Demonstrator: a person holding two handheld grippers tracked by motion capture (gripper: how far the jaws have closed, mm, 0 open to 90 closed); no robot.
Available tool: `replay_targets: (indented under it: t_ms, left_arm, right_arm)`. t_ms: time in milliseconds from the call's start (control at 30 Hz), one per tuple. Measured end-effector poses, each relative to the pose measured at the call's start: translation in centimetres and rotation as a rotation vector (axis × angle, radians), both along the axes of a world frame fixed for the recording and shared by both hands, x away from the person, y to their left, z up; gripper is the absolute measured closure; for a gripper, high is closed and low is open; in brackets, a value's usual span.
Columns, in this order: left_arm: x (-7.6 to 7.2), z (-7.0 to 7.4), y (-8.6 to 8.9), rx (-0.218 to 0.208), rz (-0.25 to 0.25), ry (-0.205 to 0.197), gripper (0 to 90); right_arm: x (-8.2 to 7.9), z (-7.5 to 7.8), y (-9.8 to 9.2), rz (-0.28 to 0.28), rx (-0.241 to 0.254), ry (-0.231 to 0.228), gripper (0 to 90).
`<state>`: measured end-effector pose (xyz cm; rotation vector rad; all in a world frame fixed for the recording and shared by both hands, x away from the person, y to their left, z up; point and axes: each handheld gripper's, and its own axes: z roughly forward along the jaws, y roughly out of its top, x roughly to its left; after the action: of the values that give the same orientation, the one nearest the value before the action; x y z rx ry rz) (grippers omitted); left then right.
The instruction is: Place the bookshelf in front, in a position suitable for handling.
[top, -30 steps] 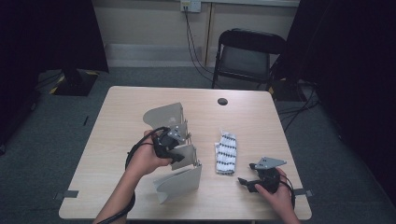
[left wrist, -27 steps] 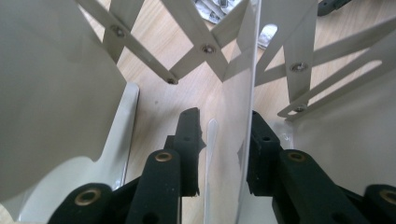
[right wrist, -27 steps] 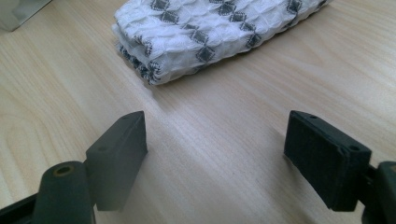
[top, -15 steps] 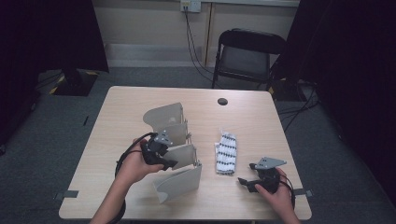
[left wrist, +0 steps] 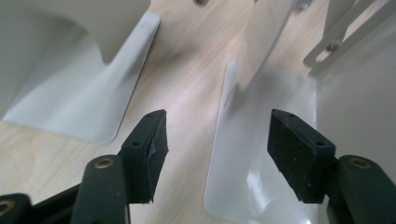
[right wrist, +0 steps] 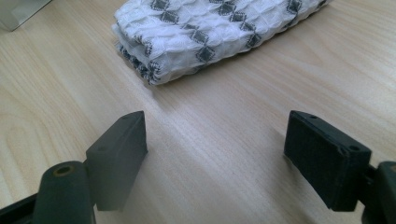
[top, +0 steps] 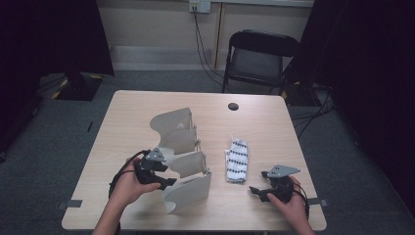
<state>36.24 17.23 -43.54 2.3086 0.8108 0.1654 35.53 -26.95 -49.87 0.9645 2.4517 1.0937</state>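
High view: wooden counter (top: 127, 122) mid-frame, person's forearms entering from the bottom edge. Left tongs (top: 169, 182) sit lower left of centre, at the near end of a white metal rack (top: 183, 152) made of several curved upright dividers; the rack runs from the counter's centre toward the lower middle of the frame. Left gripper view: left tongs (left wrist: 217, 149) stand apart, jaws just been opening, pads pressing on nothing. A thin divider edge (left wrist: 223, 121) rises between the two jaws, nearer the right-hand one in the frame, touching neither pad as far as I can tell. A second divider's foot (left wrist: 88, 98) lies on the wood at upper left of that frame, well off the left-hand jaw. More of the rack's wall fills the right edge, blurred. Right tongs (top: 258, 191) rest lower right in the high view, low over the counter, pointing toward frame left. Right gripper view: right tongs (right wrist: 215, 158) are wide apart, bare wood between the jaws, nothing held. A folded white cloth (right wrist: 210, 32) with a dark diamond pattern lies at the top of that frame, beyond the jaw tips and apart from them. In the high view the cloth (top: 237, 159) lies right of the rack, near it but not touching, between rack and right hand (top: 288, 205). A small dark round thing (top: 233, 106) sits near the counter's far edge; a dark chair (top: 259, 58) stands behind.
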Motion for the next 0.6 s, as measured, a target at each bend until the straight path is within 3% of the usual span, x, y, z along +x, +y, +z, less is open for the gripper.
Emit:
replay_targets:
  t_ms: [200,333,433,500,567,600]
  left_arm:
    - [-0.8,-1.4,1.4,-0.017,0.024,0.005,32.1]
    - [-1.3,-2.0,2.0,-0.020,0.041,-0.008,30.7]
    - [-1.7,-2.5,2.2,-0.029,0.058,-0.013,29.5]
    - [-1.9,-2.8,2.5,-0.016,0.061,-0.013,29.0]
    - [-2.1,-3.3,2.6,-0.025,0.066,-0.005,28.9]
    - [-2.1,-3.6,2.8,-0.008,0.064,0.013,28.8]
  right_arm:
    - [0.0,0.0,0.0,-0.004,0.002,0.000,20.1]
    - [0.3,0.3,0.0,-0.013,0.025,0.050,18.5]
    - [0.9,1.2,0.4,-0.011,0.005,0.060,19.9]
    - [1.3,2.0,0.8,-0.015,0.001,0.054,26.6]
    - [1.9,3.1,1.7,-0.012,-0.005,0.038,28.7]
    - [2.2,3.7,2.2,-0.005,-0.006,0.037,29.7]
